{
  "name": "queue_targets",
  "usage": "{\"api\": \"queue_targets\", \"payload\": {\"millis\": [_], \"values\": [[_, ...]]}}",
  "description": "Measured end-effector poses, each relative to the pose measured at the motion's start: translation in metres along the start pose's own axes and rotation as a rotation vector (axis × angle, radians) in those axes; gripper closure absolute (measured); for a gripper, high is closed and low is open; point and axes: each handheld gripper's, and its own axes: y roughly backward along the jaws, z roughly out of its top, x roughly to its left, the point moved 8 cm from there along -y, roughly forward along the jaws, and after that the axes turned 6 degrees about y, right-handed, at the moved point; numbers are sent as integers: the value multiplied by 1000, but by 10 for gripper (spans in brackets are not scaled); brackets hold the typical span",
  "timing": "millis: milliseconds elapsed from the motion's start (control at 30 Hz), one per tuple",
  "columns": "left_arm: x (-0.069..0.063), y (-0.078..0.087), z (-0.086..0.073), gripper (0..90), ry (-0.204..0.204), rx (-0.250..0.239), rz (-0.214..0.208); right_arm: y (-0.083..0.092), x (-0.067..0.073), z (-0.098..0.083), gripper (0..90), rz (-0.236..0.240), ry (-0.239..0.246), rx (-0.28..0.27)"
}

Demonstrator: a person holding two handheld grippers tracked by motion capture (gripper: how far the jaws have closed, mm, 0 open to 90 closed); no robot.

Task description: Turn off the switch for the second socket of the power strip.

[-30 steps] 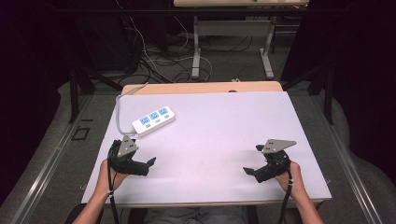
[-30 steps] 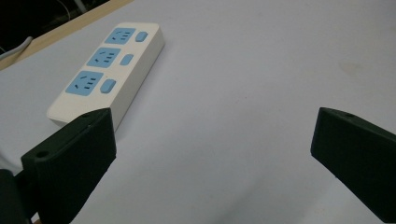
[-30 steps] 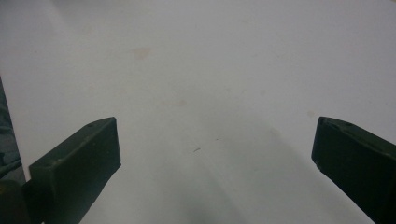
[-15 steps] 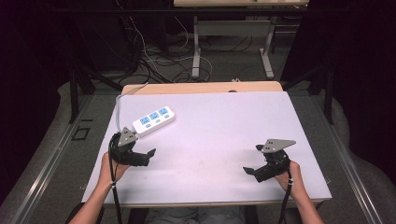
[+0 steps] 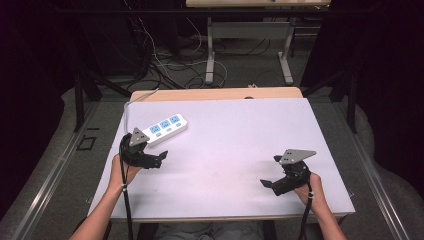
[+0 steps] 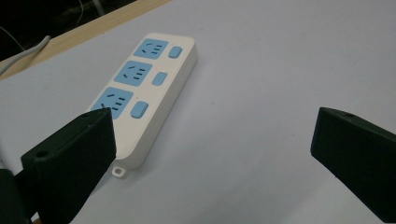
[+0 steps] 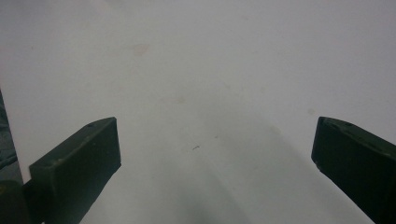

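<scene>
On the table (image 5: 225, 125) — one power strip (image 5: 162, 129), three sockets.

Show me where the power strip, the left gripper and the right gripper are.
power strip (image 6: 140, 95): left gripper view, white top face beside the middle socket.
left gripper (image 5: 159, 159): high view, between its fingertips.
right gripper (image 5: 266, 183): high view, between its fingertips.
</scene>
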Motion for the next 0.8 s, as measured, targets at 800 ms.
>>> {"api": "queue_targets", "payload": {"millis": [800], "values": [[19,-29,19,0,10,12,4,0,2,-1,7,-1,-6,17]]}}
